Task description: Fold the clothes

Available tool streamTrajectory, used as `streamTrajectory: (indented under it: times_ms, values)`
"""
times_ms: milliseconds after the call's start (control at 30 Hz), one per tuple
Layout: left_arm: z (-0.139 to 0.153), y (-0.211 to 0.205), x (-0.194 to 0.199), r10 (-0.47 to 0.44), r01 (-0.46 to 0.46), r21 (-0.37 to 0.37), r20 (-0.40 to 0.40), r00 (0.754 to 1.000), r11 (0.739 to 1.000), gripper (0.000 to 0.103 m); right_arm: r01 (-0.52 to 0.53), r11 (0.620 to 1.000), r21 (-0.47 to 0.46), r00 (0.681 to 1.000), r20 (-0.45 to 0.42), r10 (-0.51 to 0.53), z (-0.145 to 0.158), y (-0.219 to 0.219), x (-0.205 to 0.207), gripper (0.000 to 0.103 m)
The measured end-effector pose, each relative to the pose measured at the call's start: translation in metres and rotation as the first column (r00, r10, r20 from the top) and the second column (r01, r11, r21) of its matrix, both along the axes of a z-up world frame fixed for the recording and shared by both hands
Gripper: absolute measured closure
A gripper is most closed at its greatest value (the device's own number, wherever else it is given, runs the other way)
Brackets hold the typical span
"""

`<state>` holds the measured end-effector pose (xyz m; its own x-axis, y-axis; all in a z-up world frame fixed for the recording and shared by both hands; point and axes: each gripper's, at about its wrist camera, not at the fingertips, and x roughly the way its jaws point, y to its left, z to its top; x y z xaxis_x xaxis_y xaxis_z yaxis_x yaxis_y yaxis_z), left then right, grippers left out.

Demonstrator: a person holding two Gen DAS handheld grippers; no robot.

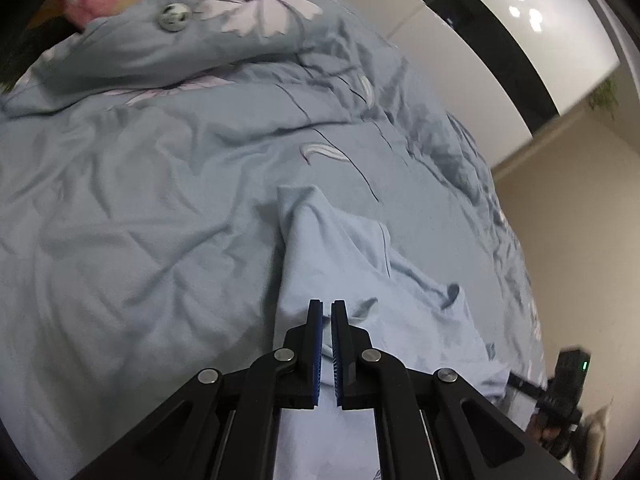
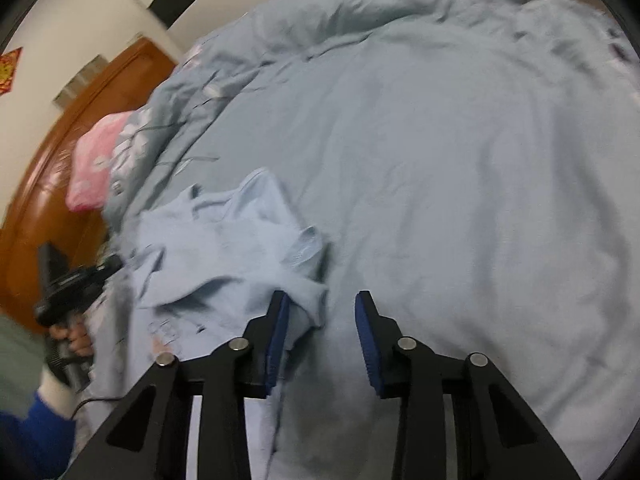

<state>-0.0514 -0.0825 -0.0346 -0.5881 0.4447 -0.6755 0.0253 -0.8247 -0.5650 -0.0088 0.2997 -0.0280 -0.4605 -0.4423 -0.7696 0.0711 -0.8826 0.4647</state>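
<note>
Left wrist cam: left gripper (image 1: 327,308) nearly closed, maybe pinching light-blue shirt (image 1: 332,248); right gripper (image 2: 322,300) spread beside it. Shirt's rumpled, def not folded rn.

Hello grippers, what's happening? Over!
Left gripper nearly shut over the light blue shirt. Right gripper open beside it. Shirt crumpled on bed.

No text, brand or number can be read anywhere. Far up and left of the right gripper (image 2: 322,300), a red and gold paper sign (image 2: 9,70) hangs on the wall; its characters are too blurred to make out.
</note>
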Motion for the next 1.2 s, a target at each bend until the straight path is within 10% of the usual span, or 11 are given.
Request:
streamTrajectory:
  times_ms: [100, 200, 400, 467, 533, 800, 1200]
  values:
    - [0.006, 0.005, -0.002, -0.085, 0.085, -0.034, -0.011, 0.996, 0.996, 0.088, -0.043, 0.999, -0.020, 0.999, 0.007, 0.043, 0.000, -0.008, -0.003, 0.067]
    - [0.011, 0.021, -0.012, -0.223, 0.218, -0.150, -0.017, 0.975, 0.964, 0.053, -0.056, 0.998, -0.037, 0.998, 0.002, 0.056, 0.002, -0.013, -0.001, 0.075]
    - [0.001, 0.048, -0.032, -0.443, 0.446, -0.247, 0.070, 0.894, 0.860, 0.053, -0.034, 0.998, -0.048, 0.999, -0.007, 0.034, 0.006, -0.019, 0.001, 0.094]
    - [-0.005, 0.054, -0.035, -0.471, 0.480, -0.260, 0.100, 0.877, 0.838, 0.070, -0.006, 0.999, -0.051, 1.000, -0.013, 0.005, 0.009, -0.018, 0.001, 0.095]
    - [-0.005, 0.052, -0.034, -0.456, 0.462, -0.252, 0.088, 0.886, 0.850, 0.100, 0.026, 0.997, -0.068, 0.999, -0.021, -0.027, 0.012, -0.013, 0.003, 0.096]
    - [0.020, 0.008, -0.022, -0.256, 0.251, -0.089, -0.058, 0.965, 0.964, 0.100, 0.116, 0.989, -0.096, 0.988, -0.087, -0.125, 0.033, 0.012, 0.006, 0.100]
    - [-0.006, -0.004, -0.046, -0.116, 0.120, -0.081, 0.046, 0.992, 0.989, 0.101, 0.198, 0.980, 0.028, 0.980, -0.010, -0.197, 0.003, 0.016, -0.063, 0.100]
